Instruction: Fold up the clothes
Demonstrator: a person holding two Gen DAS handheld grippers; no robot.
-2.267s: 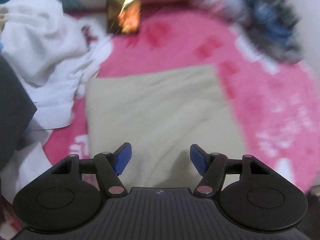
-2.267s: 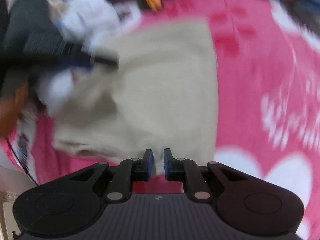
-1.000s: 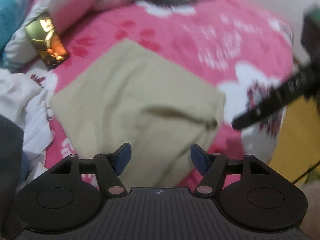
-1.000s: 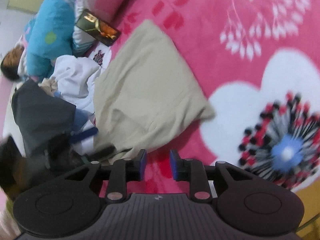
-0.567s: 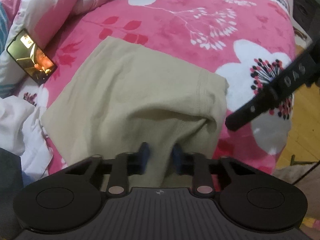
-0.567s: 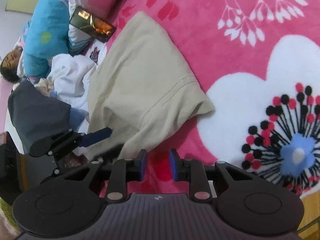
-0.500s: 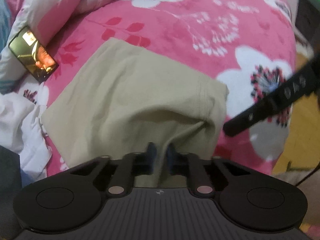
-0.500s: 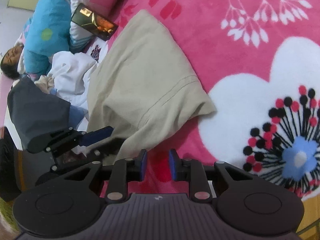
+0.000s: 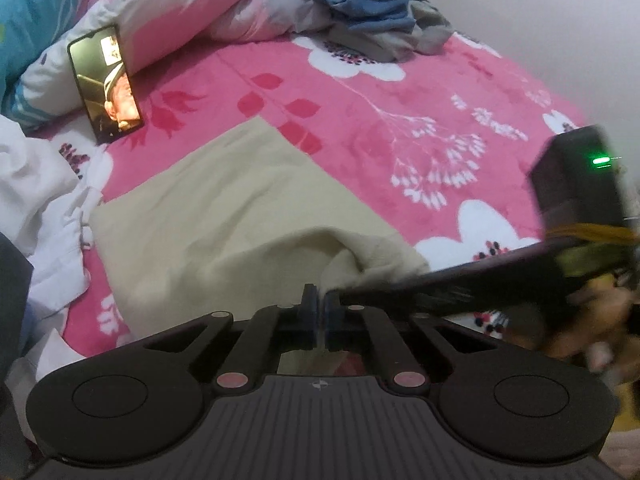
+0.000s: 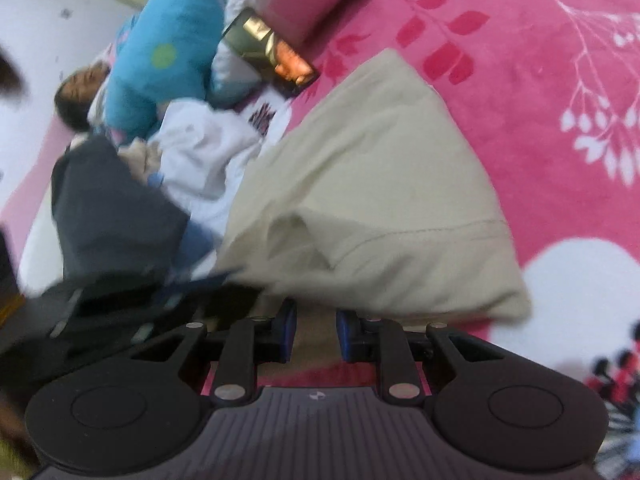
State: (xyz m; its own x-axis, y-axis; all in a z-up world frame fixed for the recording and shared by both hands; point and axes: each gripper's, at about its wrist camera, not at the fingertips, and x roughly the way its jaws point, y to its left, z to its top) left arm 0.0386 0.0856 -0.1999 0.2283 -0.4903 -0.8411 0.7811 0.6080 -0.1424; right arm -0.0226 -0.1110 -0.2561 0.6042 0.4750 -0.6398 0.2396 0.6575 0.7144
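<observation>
Left wrist view shows your left claw [image 9: 320, 307] clenched on the near edge of the folded beige cotton garment [image 9: 224, 216], which spreads ahead of it on the pink flowered bed blanket [image 9: 400, 92], while your right claw [image 9: 420, 286] reaches in blurred from the right to the cloth just beside the pinch. In the right wrist view your right claw [image 10: 316, 328] has its blue pads [image 10: 289, 326] partly apart with the garment's [image 10: 360, 184] near hem lying between them; whether they press the cloth, I cannot tell. Beyond the garment to the left lie a crumpled white garment [image 10: 200, 148], a dark grey cloth [image 10: 108, 204] and a black smartphone [image 9: 105, 82] with its screen lit.
</observation>
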